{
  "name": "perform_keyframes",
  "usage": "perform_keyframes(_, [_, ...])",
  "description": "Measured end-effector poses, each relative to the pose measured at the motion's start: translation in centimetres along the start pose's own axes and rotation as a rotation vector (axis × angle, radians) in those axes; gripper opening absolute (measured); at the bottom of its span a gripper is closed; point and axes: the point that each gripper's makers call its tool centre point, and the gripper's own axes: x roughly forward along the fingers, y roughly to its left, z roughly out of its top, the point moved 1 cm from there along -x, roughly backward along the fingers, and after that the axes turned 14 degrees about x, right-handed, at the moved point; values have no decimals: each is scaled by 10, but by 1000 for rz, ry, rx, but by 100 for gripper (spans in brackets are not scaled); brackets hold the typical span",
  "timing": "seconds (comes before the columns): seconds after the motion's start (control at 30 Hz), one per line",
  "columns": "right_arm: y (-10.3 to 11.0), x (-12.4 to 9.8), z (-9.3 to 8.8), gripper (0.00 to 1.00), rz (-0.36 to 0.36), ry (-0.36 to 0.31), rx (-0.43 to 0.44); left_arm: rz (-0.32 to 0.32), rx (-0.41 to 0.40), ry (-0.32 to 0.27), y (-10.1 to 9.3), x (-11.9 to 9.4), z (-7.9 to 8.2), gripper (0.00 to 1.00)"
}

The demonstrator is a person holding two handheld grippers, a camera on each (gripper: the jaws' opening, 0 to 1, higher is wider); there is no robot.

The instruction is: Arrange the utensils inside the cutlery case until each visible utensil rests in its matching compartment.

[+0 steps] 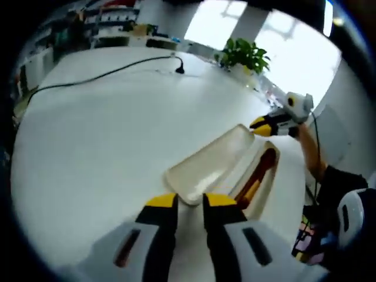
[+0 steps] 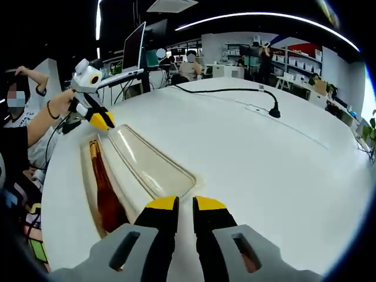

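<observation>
Two grippers at the ends of an open cutlery case

I hold my left gripper (image 1: 190, 202) at one end of the long cream plastic cutlery case (image 1: 244, 176) on the round white desk (image 1: 106, 135), and my right gripper (image 2: 179, 207) at the other end; each pair of yellow-tipped fingers has a thin gap and grips nothing that I can see. The case lies open near the desk edge, its pale lid (image 2: 150, 161) flat beside the tray. Some brown and orange utensils (image 2: 104, 194) already lie in the tray, so I think the sorting is partly done, but I cannot say how much is left. The utensils blur together; I cannot count them or see any compartments. A black cable (image 2: 235, 91) lies well apart.
</observation>
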Motion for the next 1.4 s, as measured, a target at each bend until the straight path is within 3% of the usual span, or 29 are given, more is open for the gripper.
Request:
perform_keyframes(0.13, [4,5,-3,8,-12,-16,72,-21,-24,-4,4,0,2,20])
perform_keyframes(0.37, [6,7,-4,7,-104,-6,73,-29,-73,-21,1,2,2,20])
perform_keyframes(0.47, [8,8,-4,6,-132,-4,49,-44,-80,-45,11,-1,3,17])
perform_keyframes(0.57, [8,7,-5,6,-137,-6,62,-105,-215,-94,12,-3,6,18])
perform_keyframes(0.63, [7,7,-6,6,-130,-16,72,-136,-251,-126,13,-6,10,17])
perform_keyframes(0.7, [6,7,-6,5,-126,-30,89,-219,-321,-176,5,-10,19,13])
perform_keyframes(0.73, [6,7,-6,5,-121,-30,99,-240,-338,-208,2,-10,25,12])
perform_keyframes(0.87, [9,8,-7,5,-118,-37,102,-219,-301,-190,2,-7,21,13])
perform_keyframes(0.97, [11,7,-9,5,-124,-46,99,-282,-381,-276,-4,-11,35,12])
perform_keyframes(1.03, [10,6,-10,5,-129,-53,98,-332,-431,-300,-12,-15,41,11])
perform_keyframes(1.13, [10,7,-9,4,-132,-62,105,-338,-390,-291,-27,-11,40,12])
perform_keyframes(1.27, [8,6,-9,4,-139,-73,111,-406,-417,-318,-39,-12,47,12])
perform_keyframes(1.4, [7,6,-7,4,-135,-78,119,-371,-415,-313,-34,-10,47,8])
